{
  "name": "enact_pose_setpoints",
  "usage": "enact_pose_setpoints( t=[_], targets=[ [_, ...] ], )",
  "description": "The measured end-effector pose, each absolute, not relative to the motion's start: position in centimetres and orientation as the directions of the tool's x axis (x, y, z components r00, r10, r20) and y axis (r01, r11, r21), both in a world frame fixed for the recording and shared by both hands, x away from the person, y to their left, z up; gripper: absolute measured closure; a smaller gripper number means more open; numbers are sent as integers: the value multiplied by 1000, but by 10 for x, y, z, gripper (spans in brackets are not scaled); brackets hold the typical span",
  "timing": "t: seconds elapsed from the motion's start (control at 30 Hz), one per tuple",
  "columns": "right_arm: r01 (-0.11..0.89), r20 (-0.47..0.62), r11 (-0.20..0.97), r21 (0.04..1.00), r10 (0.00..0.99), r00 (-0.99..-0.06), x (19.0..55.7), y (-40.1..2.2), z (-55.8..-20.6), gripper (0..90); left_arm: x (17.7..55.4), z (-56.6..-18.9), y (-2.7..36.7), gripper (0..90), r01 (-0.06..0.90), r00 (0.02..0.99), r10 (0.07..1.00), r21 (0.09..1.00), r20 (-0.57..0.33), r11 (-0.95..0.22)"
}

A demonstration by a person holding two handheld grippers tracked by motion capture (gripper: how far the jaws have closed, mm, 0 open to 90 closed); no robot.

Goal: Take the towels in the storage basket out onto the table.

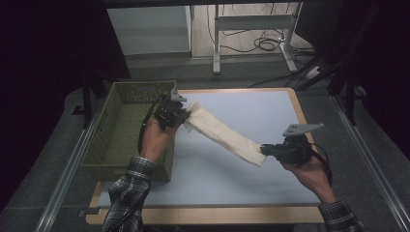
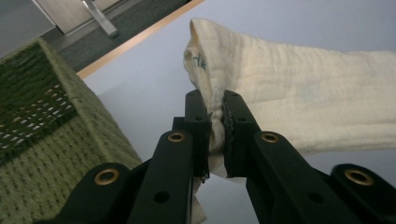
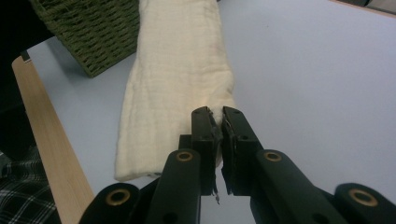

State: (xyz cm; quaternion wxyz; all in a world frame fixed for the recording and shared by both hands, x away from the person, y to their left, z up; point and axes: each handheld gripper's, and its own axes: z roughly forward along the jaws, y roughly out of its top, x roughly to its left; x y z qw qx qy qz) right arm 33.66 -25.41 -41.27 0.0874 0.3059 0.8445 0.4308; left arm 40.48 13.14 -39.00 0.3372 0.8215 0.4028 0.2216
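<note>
Above table (image 1: 232,169), hands (image 1: 157,137) apart, cloth (image 1: 225,135) between.

High view overhead, facing forward; gripper views close, sharing cloth (image 1: 223,135).

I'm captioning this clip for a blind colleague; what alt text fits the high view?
Two hand-held grippers stretch a long cream folded cloth above a pale blue table, the left gripper clamped on its far end and the right gripper on its near end. A green woven basket sits at the table's left edge.
</note>
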Motion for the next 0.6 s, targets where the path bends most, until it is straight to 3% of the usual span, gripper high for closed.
enact_pose_setpoints(
  t=[0.6],
  targets=[
    [451,163,442,775,550,-819,369,-199,-404,841,452,-367,160,828,511,507,845,732,167,-451]
  ],
)
